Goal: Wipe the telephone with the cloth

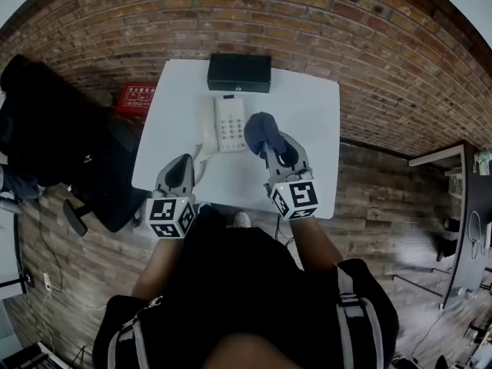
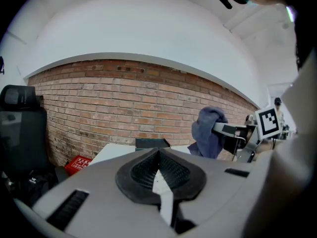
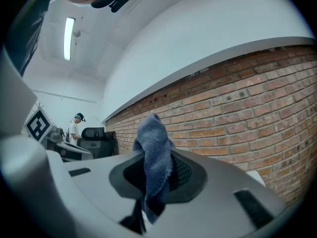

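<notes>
The white telephone [image 1: 229, 123] lies in the middle of the white table [image 1: 307, 106], its handset along its left side. My right gripper [image 1: 270, 154] is shut on a dark blue cloth [image 1: 261, 133], held bunched just right of the phone and raised off the table. In the right gripper view the cloth [image 3: 154, 157] sticks up from between the pads of the right gripper [image 3: 156, 168]. My left gripper [image 1: 183, 169] hovers at the table's front left, shut and empty. Its left gripper view shows the closed left gripper [image 2: 159, 155], the cloth [image 2: 208, 132] and the right gripper [image 2: 233, 133] to the right.
A black box [image 1: 239, 73] stands at the table's back edge, against the brick wall [image 1: 346, 37]. A red box [image 1: 136, 96] sits on the floor left of the table, with a black office chair [image 1: 46, 121] beside it. A person [image 3: 75, 128] stands far off.
</notes>
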`<action>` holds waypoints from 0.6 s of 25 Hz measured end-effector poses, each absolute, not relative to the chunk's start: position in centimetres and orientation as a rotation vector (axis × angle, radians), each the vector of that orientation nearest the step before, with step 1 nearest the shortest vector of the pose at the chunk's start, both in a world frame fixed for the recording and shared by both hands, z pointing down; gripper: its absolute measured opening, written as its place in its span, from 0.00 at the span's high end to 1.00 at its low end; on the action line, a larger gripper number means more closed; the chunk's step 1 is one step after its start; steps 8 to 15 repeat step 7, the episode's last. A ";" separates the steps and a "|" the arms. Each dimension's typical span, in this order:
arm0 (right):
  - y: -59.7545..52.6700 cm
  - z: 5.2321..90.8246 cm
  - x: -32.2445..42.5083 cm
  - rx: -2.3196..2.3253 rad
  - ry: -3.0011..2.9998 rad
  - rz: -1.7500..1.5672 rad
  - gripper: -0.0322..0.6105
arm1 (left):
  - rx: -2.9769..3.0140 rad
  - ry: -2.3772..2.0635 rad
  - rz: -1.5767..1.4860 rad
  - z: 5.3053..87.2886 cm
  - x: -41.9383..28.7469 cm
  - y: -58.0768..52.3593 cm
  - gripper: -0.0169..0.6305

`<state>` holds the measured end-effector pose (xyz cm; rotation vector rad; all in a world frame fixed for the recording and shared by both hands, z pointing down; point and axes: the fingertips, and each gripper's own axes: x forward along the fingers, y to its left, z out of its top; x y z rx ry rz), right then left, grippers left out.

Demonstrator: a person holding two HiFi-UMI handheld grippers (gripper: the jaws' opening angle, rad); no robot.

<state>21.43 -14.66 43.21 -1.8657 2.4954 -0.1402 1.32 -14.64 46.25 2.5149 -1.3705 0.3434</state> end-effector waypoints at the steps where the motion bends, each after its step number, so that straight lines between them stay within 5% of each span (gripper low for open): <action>1: -14.7 43.1 21.3 -1.859 2.499 -0.138 0.88 | 2.513 -1.373 0.342 46.2 1.2 -14.6 0.98; 15: -14.5 42.7 20.9 -1.844 2.512 -0.124 0.88 | 2.513 -1.382 0.336 45.9 1.2 -14.5 0.98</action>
